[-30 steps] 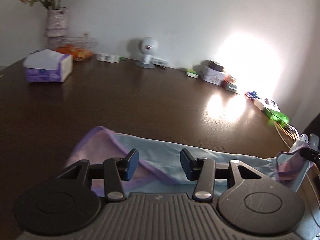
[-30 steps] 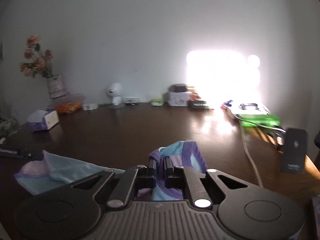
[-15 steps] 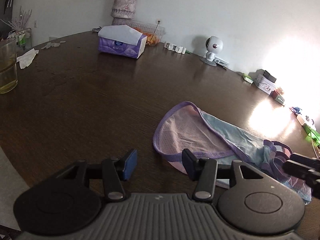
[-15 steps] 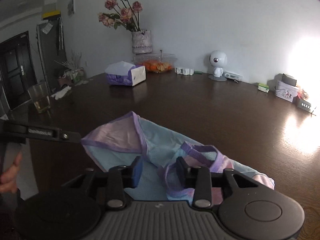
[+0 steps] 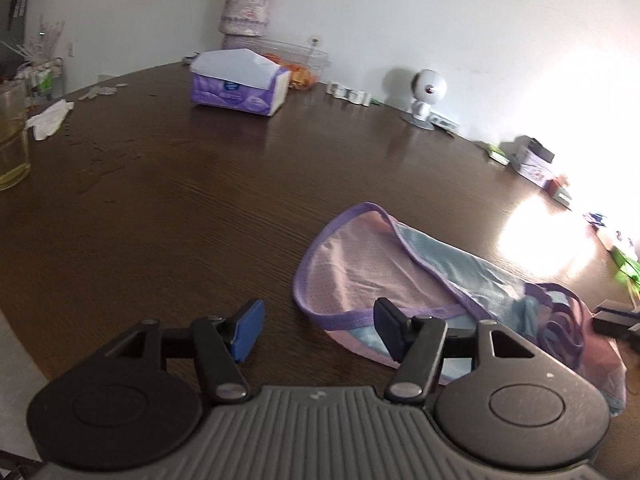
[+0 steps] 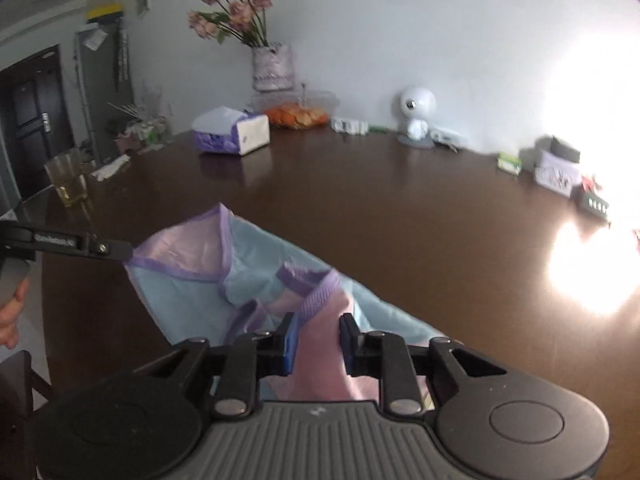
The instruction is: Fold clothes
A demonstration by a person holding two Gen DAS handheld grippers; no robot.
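While one pink-and-blue garment (image 5: pixel 404 280) lies crumpled on the dark table (image 5: pixel 180 200), two grippers work at it: the left gripper (image 5: pixel 316 330), jaws spreading wide, nothing between them, right finger over the hem; the right gripper (image 6: pixel 319 340), jaws closing around a pink fold. Beyond: one tissue pack (image 5: pixel 240 84), one vase (image 6: pixel 273 67)
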